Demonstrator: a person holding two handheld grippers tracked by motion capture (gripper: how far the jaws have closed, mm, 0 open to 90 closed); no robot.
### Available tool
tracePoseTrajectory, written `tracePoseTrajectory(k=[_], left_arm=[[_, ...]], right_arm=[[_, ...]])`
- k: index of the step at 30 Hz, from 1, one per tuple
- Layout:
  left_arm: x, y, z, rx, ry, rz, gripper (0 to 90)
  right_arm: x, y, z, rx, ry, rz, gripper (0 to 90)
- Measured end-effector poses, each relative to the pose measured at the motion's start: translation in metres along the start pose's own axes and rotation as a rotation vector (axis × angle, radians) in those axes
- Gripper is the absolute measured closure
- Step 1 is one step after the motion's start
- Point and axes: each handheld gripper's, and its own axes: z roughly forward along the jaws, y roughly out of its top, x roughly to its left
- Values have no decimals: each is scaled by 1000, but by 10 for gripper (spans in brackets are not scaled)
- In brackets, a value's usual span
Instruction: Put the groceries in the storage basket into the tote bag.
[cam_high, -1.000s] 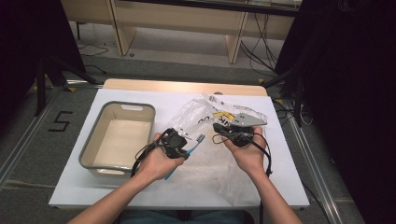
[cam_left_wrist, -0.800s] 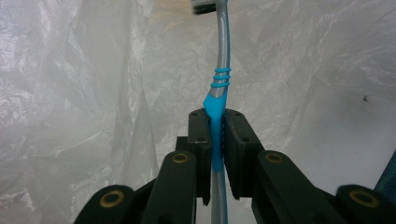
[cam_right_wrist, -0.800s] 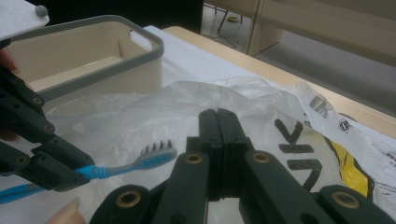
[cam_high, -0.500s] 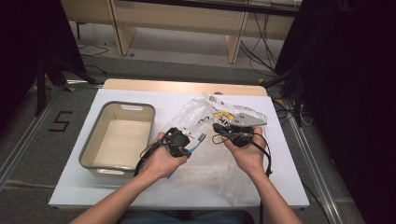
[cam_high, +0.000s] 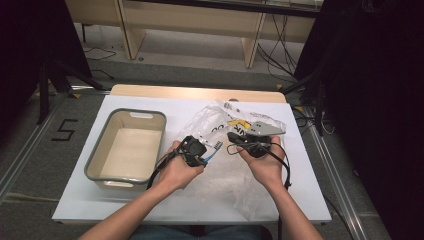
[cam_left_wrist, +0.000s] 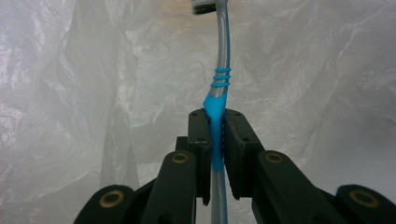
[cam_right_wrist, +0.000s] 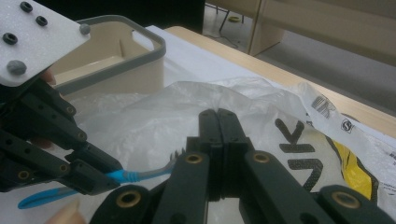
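My left gripper (cam_high: 204, 155) (cam_left_wrist: 218, 116) is shut on the blue grip of a toothbrush (cam_high: 214, 149) (cam_left_wrist: 221, 70). The brush's clear neck and head point away toward a crinkled clear plastic bag (cam_high: 215, 120) (cam_left_wrist: 93, 93). From the right gripper view, the left gripper (cam_right_wrist: 93, 179) holds the toothbrush (cam_right_wrist: 149, 173) with its bristles close to my right jaws. My right gripper (cam_high: 231, 136) (cam_right_wrist: 218, 114) is shut, and its tips lie against the bag (cam_right_wrist: 280, 102). Whether a fold of the bag is pinched between them I cannot tell.
A beige bin with a grey rim (cam_high: 100, 150) (cam_right_wrist: 154, 39) stands empty at the left of the white table top (cam_high: 300, 200). The bag, printed in black and yellow, spreads over the middle and right. A wooden strip (cam_high: 195, 92) runs along the table's far edge.
The left hand has edged a little up and to the right with the toothbrush, toward the bag. The right hand has kept still.
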Motion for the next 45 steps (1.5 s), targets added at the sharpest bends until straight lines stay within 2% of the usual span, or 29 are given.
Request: tracePoseTrajectory(k=[12,31,42,45], left_arm=[[-3,6,8,-25,16,-11,812],[-12,9,21,-75,49,1,812],[-18,6,38,-117,89,16,810],[-20,6,42,-142,109,27,808]], right_arm=[[1,0,1,4,1,-4,900],[1,0,0,0,2,-2,900],[1,-1,0,1,1,-3,900],[0,-1,0,2,1,-4,900]])
